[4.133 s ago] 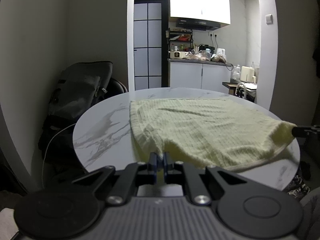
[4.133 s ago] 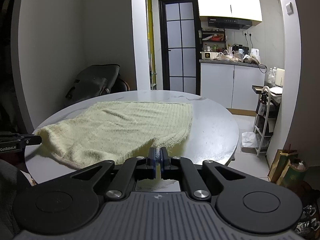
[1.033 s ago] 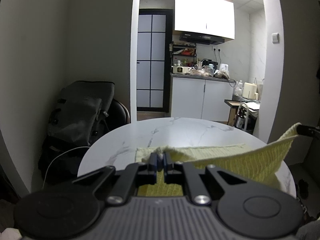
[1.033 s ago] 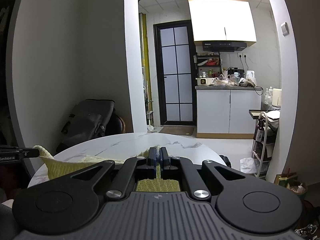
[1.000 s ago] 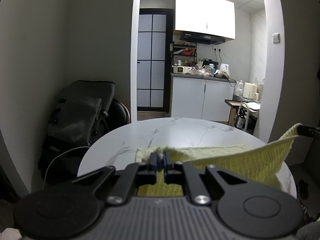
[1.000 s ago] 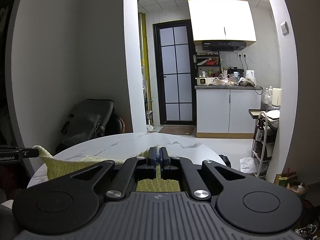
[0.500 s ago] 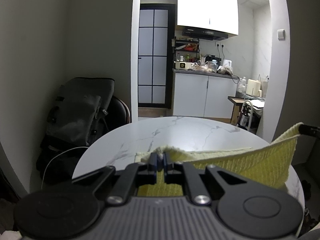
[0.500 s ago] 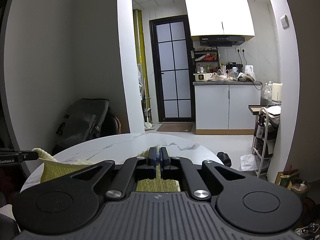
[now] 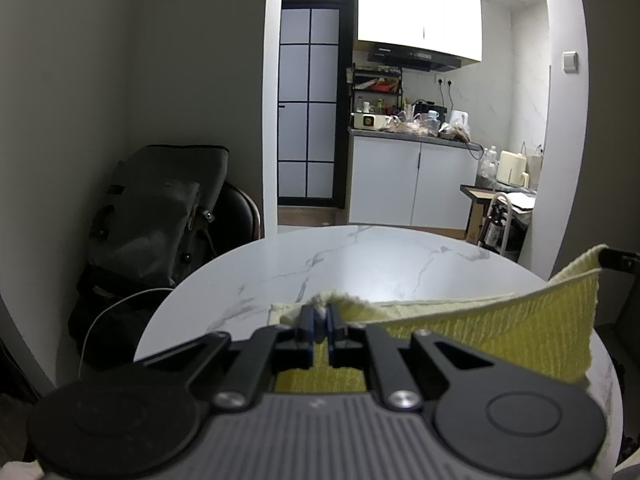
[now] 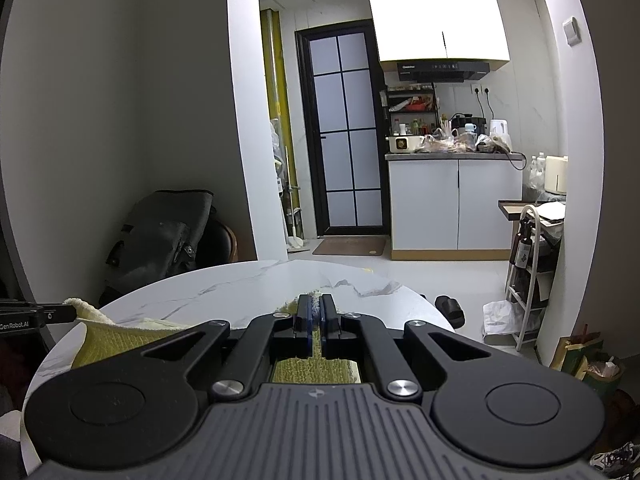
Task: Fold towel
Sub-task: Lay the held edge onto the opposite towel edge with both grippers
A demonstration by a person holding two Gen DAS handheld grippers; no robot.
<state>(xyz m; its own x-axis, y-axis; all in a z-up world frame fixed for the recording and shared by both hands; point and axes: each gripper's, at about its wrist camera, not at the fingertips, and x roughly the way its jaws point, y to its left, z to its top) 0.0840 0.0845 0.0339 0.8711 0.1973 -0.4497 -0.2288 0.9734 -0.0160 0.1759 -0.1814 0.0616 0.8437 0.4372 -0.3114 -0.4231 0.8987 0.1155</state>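
The left gripper [image 9: 319, 316] and right gripper [image 10: 316, 307] each pinch a corner of the yellow waffle-weave towel [image 9: 480, 332], lifted above the round white marble counter [image 9: 360, 256]. A dark backpack [image 9: 160, 208] slumps on a chair beyond the counter's far left edge, white kitchen cabinets [image 10: 456, 204] behind.

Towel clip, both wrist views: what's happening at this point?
A person holds a gripper in each hand. The left gripper and right gripper are each shut on a corner of the pale yellow waffle-knit towel, holding that edge raised above the round white marble table. The rest of the towel hangs toward the tabletop; no finished fold shows.
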